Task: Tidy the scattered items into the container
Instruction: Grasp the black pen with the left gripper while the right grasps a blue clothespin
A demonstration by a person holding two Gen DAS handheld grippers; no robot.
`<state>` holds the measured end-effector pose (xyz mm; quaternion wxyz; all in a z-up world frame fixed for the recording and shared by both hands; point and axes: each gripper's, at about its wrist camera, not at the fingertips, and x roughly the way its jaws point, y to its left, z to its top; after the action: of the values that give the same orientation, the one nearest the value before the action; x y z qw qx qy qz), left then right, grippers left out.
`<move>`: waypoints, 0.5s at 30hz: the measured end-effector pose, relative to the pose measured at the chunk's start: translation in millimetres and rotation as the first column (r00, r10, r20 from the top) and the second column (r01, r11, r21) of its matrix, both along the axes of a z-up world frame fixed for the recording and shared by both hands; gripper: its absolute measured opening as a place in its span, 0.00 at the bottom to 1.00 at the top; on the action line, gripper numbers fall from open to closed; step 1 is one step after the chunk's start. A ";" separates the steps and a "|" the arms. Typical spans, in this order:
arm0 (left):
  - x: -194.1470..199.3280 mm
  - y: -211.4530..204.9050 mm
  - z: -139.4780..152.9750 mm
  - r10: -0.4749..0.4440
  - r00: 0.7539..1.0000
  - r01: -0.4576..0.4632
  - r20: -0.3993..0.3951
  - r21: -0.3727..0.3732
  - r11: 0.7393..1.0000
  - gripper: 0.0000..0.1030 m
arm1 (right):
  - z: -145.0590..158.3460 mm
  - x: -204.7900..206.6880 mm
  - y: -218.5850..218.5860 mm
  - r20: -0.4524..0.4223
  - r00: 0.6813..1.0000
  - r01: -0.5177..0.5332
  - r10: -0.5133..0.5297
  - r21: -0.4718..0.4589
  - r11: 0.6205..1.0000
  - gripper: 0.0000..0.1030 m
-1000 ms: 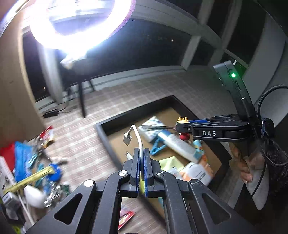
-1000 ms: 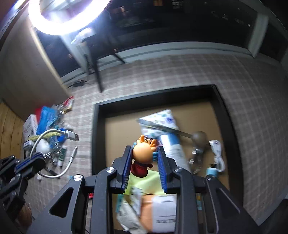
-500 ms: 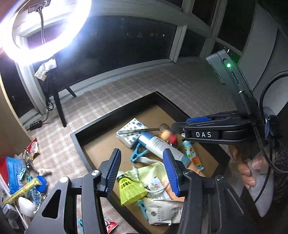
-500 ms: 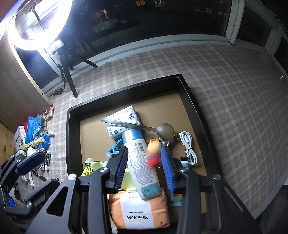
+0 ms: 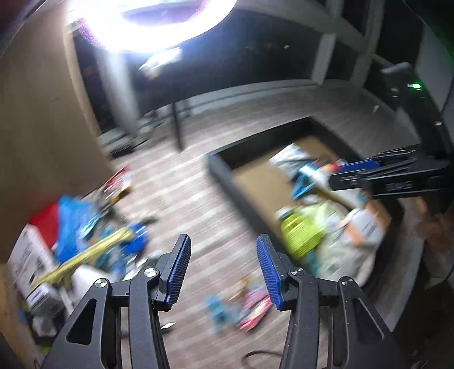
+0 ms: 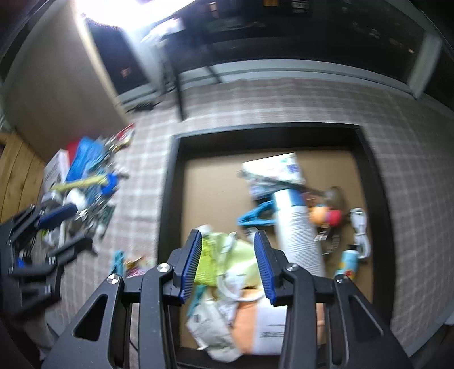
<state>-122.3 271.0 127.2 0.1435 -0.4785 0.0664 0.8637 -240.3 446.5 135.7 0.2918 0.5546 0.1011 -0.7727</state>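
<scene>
Ring light glaring top left (blown out), heavy motion blur, fisheye edges

A room rigged for filming at night: a bright ring light on a stand at twelve o'clock, dark windows behind, and a checked cloth over the tabletop.

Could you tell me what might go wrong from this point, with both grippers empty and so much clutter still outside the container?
1. The pile beside the container is tangled, so the open left gripper might drag out several items at once.
2. The snack packets lie flat on the checked cloth, so the pads could snag the fabric.
3. The container's near corner is already heaped; the white pouch overlaps the near rim and could slide out if more lands there.
</scene>
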 end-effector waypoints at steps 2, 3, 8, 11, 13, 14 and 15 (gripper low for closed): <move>6.4 -27.3 -5.3 0.031 0.999 -0.031 0.009 -0.019 0.999 0.44 | -3.6 14.8 -16.4 0.019 0.999 -0.045 0.045 -0.005 0.999 0.37; 9.5 -38.1 -7.6 0.040 0.999 -0.040 0.016 -0.026 0.999 0.44 | -5.3 22.5 -24.3 0.027 0.997 -0.069 0.069 -0.007 0.998 0.37; 24.2 -82.6 -26.2 0.069 0.996 -0.064 0.062 -0.077 0.995 0.44 | -21.7 61.9 -65.6 0.075 0.978 -0.193 0.193 -0.002 0.981 0.37; 31.8 -100.4 -38.7 0.053 0.994 -0.044 0.097 -0.084 0.995 0.44 | -36.0 78.8 -86.9 0.118 0.964 -0.238 0.238 -0.012 0.971 0.37; 34.4 -107.4 -46.2 0.036 0.992 -0.026 0.118 -0.087 0.996 0.44 | -46.4 90.1 -103.7 0.161 0.952 -0.260 0.262 -0.034 0.965 0.37; 34.3 -110.8 -50.5 0.032 0.991 -0.020 0.128 -0.094 0.995 0.44 | -50.6 93.9 -110.3 0.177 0.947 -0.265 0.268 -0.041 0.964 0.37; 33.6 -114.2 -54.6 0.032 0.990 -0.017 0.138 -0.104 0.994 0.44 | -55.4 97.2 -117.3 0.194 0.943 -0.267 0.270 -0.043 0.963 0.37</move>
<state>-88.6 156.9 72.6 0.1124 -0.5452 0.0947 0.8253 -143.1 329.2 80.4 0.4074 0.6074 0.1398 -0.6675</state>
